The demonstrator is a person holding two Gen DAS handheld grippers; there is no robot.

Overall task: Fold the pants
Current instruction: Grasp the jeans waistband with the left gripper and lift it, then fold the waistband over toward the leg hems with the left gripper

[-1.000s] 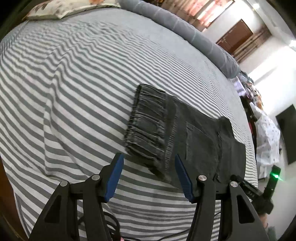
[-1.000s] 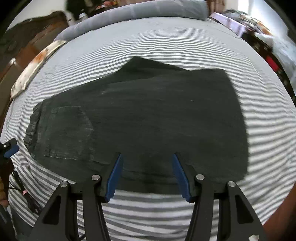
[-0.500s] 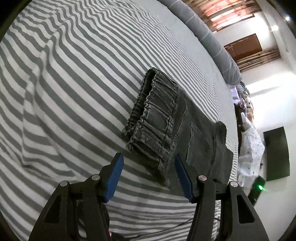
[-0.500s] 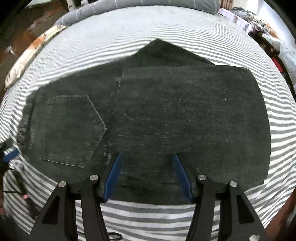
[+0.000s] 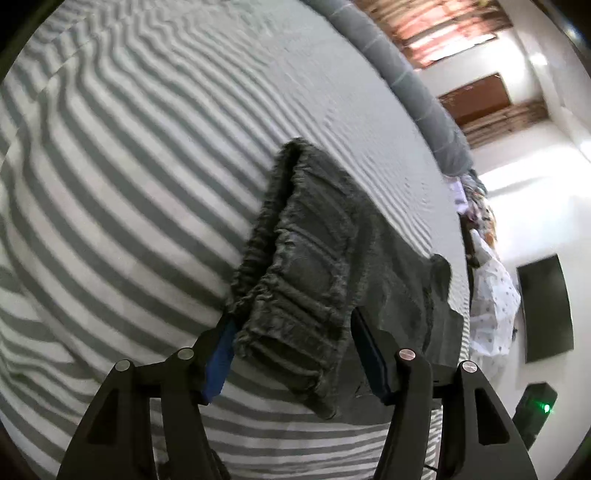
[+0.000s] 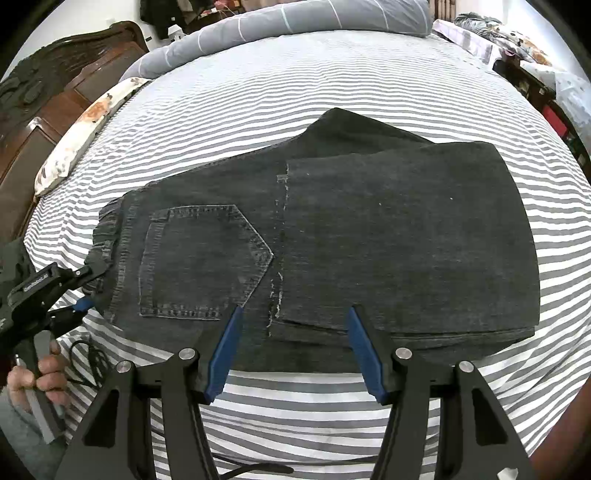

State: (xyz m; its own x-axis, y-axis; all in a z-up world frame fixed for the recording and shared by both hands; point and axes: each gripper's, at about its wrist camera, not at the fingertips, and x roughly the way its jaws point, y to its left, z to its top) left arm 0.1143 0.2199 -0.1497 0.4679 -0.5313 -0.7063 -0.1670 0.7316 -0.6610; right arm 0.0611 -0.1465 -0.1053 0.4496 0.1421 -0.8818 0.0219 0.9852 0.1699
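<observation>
black jeans (image 6: 332,236) are lying folded on the striped bed (image 6: 332,74); left tongs (image 5: 291,354) are spread wide around the elastic waistband (image 5: 295,295) corner; right tongs (image 6: 295,343) gape over the near edge, gripping nothing

Matt, rough dark denim pants (image 6: 332,236) lie on smooth striped cloth bedsheet (image 6: 332,74).

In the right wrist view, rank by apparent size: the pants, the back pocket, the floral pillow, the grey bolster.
1. pants
2. grey bolster, though farther away, so its rank is unsure
3. back pocket
4. floral pillow
</observation>
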